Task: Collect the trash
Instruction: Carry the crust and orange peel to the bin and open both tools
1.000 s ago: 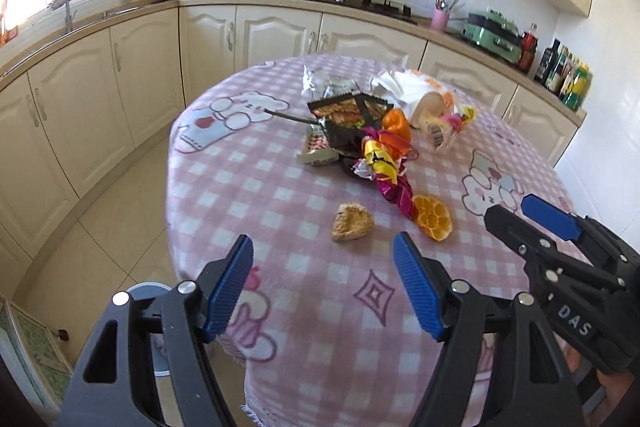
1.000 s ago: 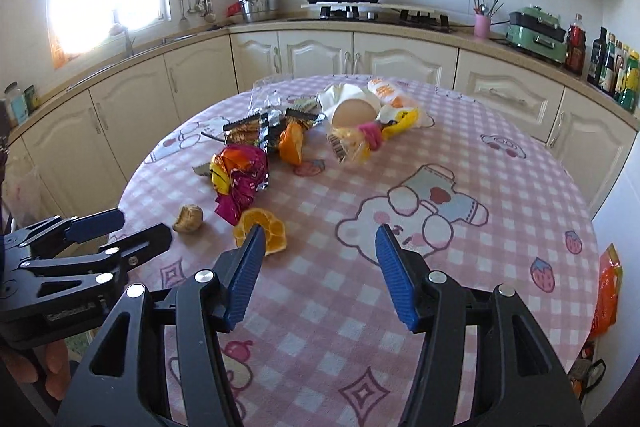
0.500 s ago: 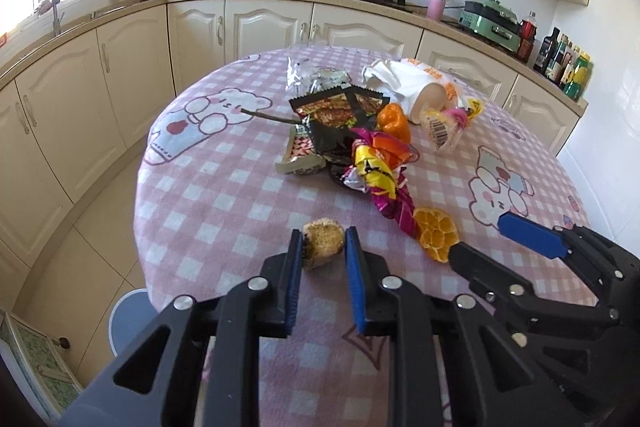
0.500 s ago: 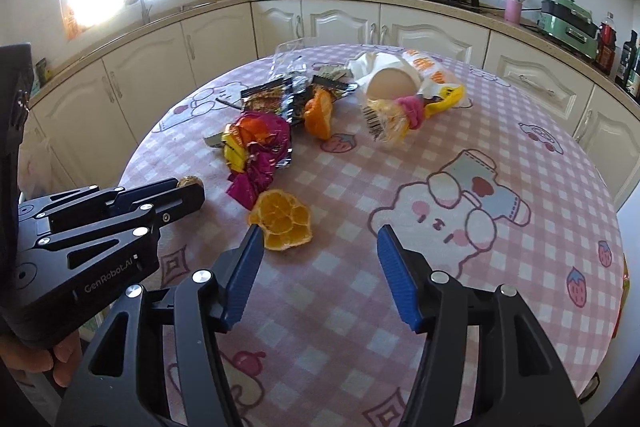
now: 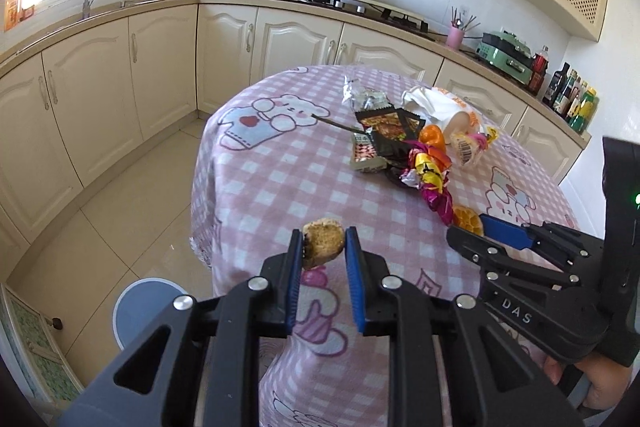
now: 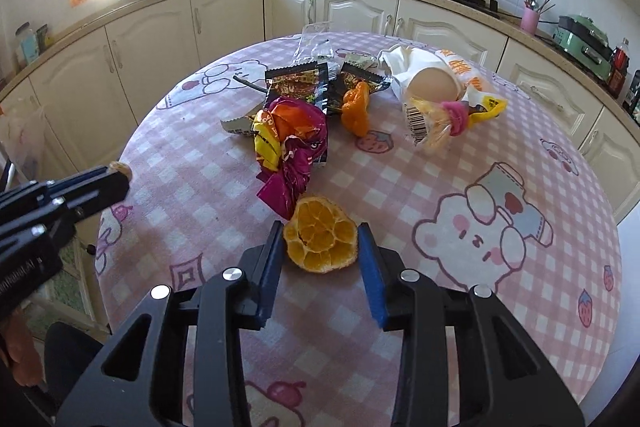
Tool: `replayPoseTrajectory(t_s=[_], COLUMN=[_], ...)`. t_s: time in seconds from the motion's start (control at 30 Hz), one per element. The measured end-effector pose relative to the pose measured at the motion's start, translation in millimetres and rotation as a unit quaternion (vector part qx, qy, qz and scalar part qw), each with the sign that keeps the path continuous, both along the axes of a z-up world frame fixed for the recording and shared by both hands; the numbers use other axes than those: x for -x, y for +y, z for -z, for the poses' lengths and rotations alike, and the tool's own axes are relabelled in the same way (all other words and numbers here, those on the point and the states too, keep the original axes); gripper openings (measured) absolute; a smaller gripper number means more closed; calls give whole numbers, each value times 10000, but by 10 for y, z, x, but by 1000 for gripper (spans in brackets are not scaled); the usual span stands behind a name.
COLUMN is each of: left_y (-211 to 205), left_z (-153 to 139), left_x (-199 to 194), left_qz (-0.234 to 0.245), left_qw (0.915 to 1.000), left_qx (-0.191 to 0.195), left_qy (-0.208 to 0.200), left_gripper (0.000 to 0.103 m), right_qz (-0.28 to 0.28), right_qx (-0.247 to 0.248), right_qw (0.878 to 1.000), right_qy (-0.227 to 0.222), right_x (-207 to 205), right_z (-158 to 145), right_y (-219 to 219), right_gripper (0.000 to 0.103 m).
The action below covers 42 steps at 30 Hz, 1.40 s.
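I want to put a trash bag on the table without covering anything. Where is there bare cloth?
Bare cloth lies right of the orange peel, around the printed bear, out to the table edge. Another patch sits by the far-left bear print. The middle is crowded: purple wrapper, black packets, egg.

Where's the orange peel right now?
In the right wrist view, the orange peel lies on the table between the right tool's open fingers, just below the crumpled purple wrapper.
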<state>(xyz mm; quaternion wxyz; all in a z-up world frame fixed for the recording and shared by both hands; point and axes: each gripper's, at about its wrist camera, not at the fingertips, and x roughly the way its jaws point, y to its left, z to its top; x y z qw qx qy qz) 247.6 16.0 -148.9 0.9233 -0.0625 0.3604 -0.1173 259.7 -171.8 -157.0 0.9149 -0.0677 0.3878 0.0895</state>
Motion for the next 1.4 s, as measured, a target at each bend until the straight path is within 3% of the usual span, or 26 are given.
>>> replayPoseTrajectory(t_s=[0.27, 0.57, 0.87, 1.2, 1.33, 1.4], left_y=[365, 1140, 2160, 2666, 2723, 2729], left_z=[-11, 142, 664, 1082, 1152, 1177], left_x=[129, 289, 362, 25, -80, -98], left_qz=[-225, -974, -2049, -2420, -2531, -2521], left_qw=[9994, 9948, 9758, 9646, 9616, 9618], left_qx=[232, 310, 351, 453, 443, 441], left_qy=[-96, 27, 679, 946, 965, 975], left_gripper=[20, 20, 20, 22, 42, 44], right_qz=[-48, -1235, -2028, -2065, -1992, -1983], right_qx=[-197, -408, -456, -370, -341, -331], right_qw=[9991, 9908, 9782, 9771, 9782, 9781], right_qy=[-361, -387, 13, 355, 484, 537], right_x=[267, 233, -22, -317, -416, -448], right_z=[-221, -247, 241, 727, 853, 897], right_y=[109, 1152, 2261, 2802, 2834, 2841], right_gripper=[34, 34, 34, 34, 34, 34])
